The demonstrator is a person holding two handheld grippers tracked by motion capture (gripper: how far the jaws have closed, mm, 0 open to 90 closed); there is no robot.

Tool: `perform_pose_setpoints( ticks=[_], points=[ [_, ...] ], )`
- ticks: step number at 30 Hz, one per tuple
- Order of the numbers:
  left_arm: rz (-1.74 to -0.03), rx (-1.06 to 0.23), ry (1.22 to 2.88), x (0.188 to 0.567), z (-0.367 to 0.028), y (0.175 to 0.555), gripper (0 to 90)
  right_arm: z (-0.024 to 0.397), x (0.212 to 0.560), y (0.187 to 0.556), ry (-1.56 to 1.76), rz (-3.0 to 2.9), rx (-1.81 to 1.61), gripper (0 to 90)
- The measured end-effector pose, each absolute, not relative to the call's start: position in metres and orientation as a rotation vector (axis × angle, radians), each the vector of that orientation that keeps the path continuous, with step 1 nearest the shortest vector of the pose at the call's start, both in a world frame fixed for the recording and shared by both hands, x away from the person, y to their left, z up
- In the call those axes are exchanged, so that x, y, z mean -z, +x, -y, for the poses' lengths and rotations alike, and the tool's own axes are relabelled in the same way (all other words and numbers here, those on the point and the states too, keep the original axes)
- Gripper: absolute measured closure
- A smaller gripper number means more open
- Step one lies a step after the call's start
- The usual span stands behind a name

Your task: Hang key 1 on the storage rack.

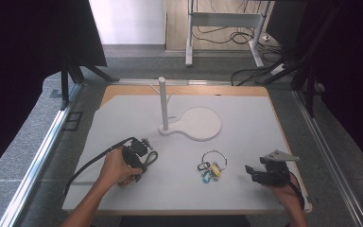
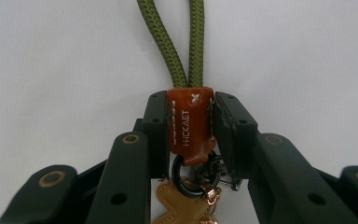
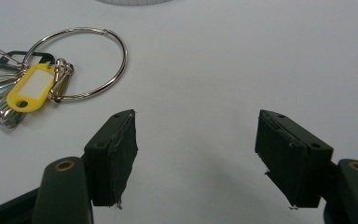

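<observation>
Two keychains lie on the white table (image 1: 246,142), and the one in hand is the green cord keychain (image 2: 182,42) at the near left, where the left gripper (image 2: 189,122) has its jaws closed on the brown leather tab (image 2: 190,122) that binds the two strands of the cord together. The pads press on both sides of that tab; the cord loop runs away beyond the jaws across the table, and a dark ring (image 2: 181,179) with a tan leather charm (image 2: 179,205) and small metal clips hangs on the near side, between the jaw arms. I judge this a light, limp thing: the braided cord will sag and swing, the charm and clips will dangle freely, and nothing here looks fragile. The stitched tab seems the best hold, flat, firm and not slippery, while the round cord alone could roll or slide between the pads. The right gripper (image 3: 196,140) rests at the near right with its jaws wide apart and nothing between them. Near it, to its left, lies the key bunch (image 3: 37,84) on a large steel ring (image 3: 77,63) with a yellow tag (image 3: 30,86). Farther off, at mid-table, stands a white peg stand (image 1: 163,101) on its flat base (image 1: 198,124).
</observation>
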State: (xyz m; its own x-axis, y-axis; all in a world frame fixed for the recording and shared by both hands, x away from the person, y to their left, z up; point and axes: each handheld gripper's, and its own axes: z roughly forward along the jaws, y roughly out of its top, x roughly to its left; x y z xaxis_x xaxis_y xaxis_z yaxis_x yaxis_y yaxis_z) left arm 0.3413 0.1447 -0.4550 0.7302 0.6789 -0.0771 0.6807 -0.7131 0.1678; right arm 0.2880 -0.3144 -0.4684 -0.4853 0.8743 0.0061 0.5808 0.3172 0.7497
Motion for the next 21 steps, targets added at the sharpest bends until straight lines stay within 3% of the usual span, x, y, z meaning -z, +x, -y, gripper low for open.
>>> perform_pose_setpoints(
  ticks=[21],
  points=[
    [-1.028, 0.115, 2.580, 0.407, -0.183, 0.350, 67.8, 0.315, 0.467, 0.287, 1.300, -2.185, -0.991, 30.0]
  ],
)
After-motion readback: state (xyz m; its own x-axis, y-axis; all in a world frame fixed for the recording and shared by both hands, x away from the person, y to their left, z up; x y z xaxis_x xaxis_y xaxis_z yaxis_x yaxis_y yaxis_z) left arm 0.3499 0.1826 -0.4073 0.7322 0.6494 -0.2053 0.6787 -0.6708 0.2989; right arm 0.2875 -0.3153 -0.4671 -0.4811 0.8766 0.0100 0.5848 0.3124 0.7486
